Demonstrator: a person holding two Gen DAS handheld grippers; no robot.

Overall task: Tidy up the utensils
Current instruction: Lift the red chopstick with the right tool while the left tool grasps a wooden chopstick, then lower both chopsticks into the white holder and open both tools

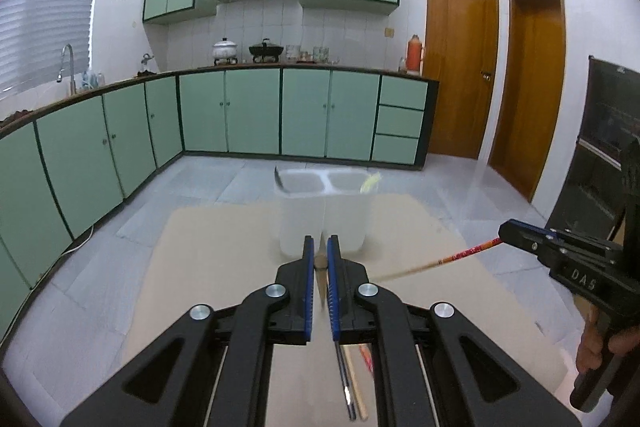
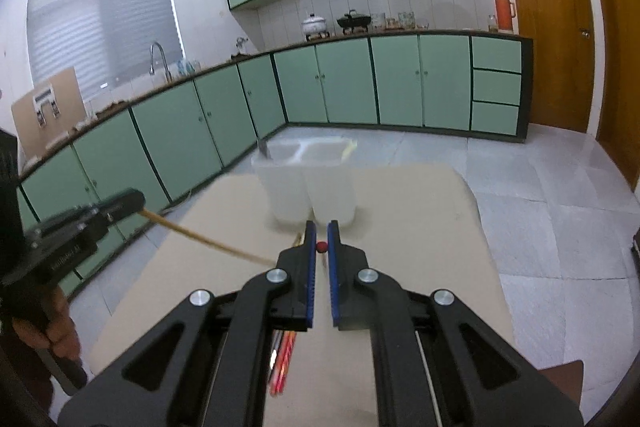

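Both claws share one chopstick. The left claw (image 1: 321,251) is nearly closed on the chopstick's (image 1: 432,263) plain wooden end, which sits between its blue pads near the tips; from there the stick runs off to the right of this claw, its red-patterned part ending inside the right claw (image 1: 505,231). Seen from the right wrist camera, the right claw (image 2: 321,235) pinches the red end of the same chopstick (image 2: 200,239), a small red tip showing between its pads, and the wooden shaft stretches away to the left, up to the left claw (image 2: 136,201), which a bare hand (image 2: 52,331) carries by its grip. Straight ahead of both claws, just beyond their tips, stands a translucent white two-compartment holder (image 1: 324,223) on the tan worktop (image 1: 224,259); a dark utensil (image 1: 278,175) leans in its left compartment and a pale yellowish utensil (image 1: 370,183) leans in its right one. Below the left claw, more chopsticks (image 1: 352,383) lie on the worktop, and red ones (image 2: 285,359) show blurred under the right claw.
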